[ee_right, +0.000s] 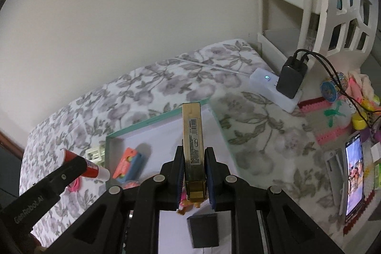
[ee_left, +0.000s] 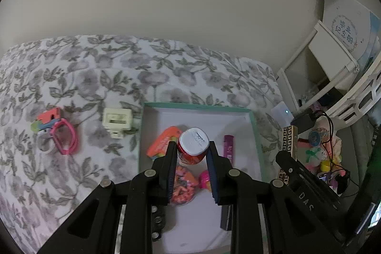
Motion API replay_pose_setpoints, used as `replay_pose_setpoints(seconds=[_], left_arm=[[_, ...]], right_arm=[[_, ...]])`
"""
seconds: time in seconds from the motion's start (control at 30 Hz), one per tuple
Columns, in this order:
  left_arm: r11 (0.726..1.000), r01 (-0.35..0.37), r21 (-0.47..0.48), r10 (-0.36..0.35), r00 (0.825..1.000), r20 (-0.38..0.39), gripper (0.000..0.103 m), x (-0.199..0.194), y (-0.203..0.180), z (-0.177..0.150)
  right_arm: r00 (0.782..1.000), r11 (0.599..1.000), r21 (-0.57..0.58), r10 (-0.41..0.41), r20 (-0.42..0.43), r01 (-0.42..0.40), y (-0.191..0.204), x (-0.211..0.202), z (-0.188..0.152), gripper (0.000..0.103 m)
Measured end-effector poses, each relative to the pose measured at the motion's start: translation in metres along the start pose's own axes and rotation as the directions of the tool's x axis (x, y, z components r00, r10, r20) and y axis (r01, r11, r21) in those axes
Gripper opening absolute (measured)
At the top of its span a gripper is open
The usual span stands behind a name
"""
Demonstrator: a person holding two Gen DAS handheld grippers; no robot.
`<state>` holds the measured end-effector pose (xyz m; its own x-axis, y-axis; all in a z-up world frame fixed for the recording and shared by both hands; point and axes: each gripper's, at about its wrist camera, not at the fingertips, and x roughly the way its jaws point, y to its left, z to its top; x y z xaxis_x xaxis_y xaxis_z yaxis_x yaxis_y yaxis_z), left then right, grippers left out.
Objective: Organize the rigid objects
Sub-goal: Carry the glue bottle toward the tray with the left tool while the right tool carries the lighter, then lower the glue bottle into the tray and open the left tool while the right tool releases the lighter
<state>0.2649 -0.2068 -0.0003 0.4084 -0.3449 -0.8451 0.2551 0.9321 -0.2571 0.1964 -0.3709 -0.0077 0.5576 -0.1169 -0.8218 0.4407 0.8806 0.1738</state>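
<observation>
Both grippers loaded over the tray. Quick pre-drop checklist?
1. Left gripper holds the red bottle with the white cap: ok, jaws clamp it on both sides.
2. Right gripper holds the gold box: ok, jaws shut on its lower end.
3. Both loads over the teal-rimmed tray: ok.
4. Free floor in the tray for two more items: ok, white space shows at the far side; the orange toy, purple tube and dark block take up the rest.
5. Items left on the bedspread: not ok, cream clip and pink ring cluster remain outside.
</observation>
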Motion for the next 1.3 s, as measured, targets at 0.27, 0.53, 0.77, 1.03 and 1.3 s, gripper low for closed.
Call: replay_pose_setpoints(seconds=[0.27, 0.53, 0.77, 1.03, 1.3], left_arm=[[1.000, 0.001, 0.001, -0.001, 0.999, -0.038, 0.026, 0.033, -0.004, 0.003], [1.000, -0.003, 0.019, 0.005, 0.996, -0.089, 0.026, 0.063, -0.007, -0.004], [1.000, -0.009, 0.022, 0.012, 0.993, -0.122, 0.026, 0.079, -0.002, -0.011], [0.999, -0.019, 0.048, 0.024, 0.993, -0.116, 0.025, 0.086, -0.004, -0.014], [0.999, -0.033, 0.033, 0.038, 0.989, -0.146, 0.025, 0.103, 0.002, -0.018]], right_arm=[[0.999, 0.998, 0.039, -0.039, -0.018, 0.040, -0.026, 0.019, 0.008, 0.018], [0.997, 0.999, 0.021, -0.032, -0.077, 0.034, -0.026, 0.047, 0.003, 0.018], [0.989, 0.999, -0.010, -0.042, -0.143, 0.041, -0.020, 0.073, -0.011, 0.018], [0.978, 0.998, -0.026, -0.068, -0.196, 0.064, -0.021, 0.089, -0.020, 0.018], [0.968, 0.997, -0.032, -0.080, -0.239, 0.074, -0.023, 0.101, -0.027, 0.018]])
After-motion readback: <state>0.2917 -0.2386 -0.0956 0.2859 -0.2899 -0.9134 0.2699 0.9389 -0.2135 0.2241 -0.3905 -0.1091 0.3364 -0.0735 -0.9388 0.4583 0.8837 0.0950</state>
